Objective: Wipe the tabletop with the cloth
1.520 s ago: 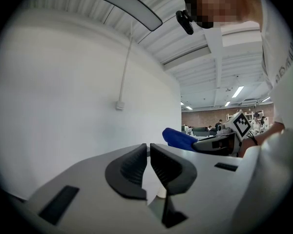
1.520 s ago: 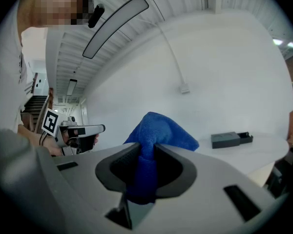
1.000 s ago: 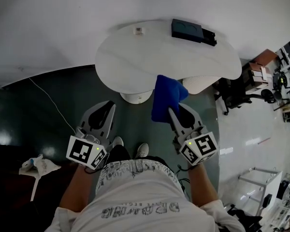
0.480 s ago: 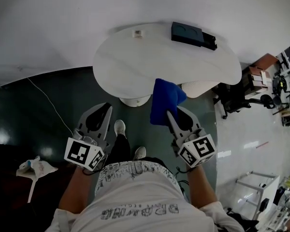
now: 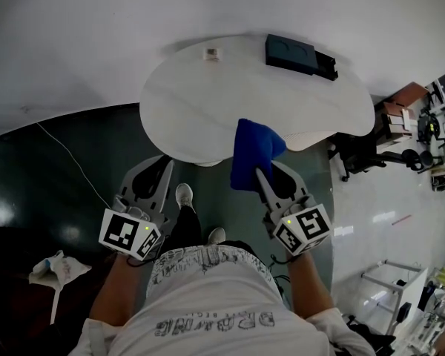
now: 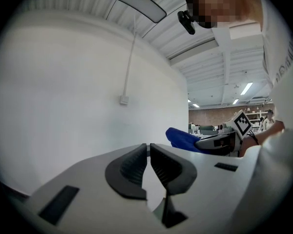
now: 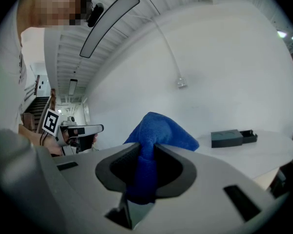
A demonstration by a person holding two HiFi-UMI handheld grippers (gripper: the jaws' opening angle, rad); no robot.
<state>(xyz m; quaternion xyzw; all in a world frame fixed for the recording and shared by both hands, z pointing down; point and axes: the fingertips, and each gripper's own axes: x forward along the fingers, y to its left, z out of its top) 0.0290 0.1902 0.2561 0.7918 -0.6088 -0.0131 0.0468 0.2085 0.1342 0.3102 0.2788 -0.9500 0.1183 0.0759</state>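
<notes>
A blue cloth (image 5: 252,151) hangs bunched over the near edge of the white oval tabletop (image 5: 208,102). My right gripper (image 5: 261,173) is shut on the blue cloth (image 7: 156,133), its folds pinched between the jaws. My left gripper (image 5: 167,167) is held to the left, off the table's near edge, jaws shut with nothing between them (image 6: 149,156). From the left gripper view the cloth (image 6: 185,139) and the right gripper show to the right.
A dark case (image 5: 297,55) lies at the far right of the tabletop, also seen as the dark case (image 7: 232,138). A small white item (image 5: 211,53) sits at the far edge. White rag (image 5: 55,268) on the dark floor at left. Chairs and shelving (image 5: 400,136) stand right.
The person has stepped a little closer to the table; its near edge now reaches the cloth and grippers. Both grippers keep their states.
</notes>
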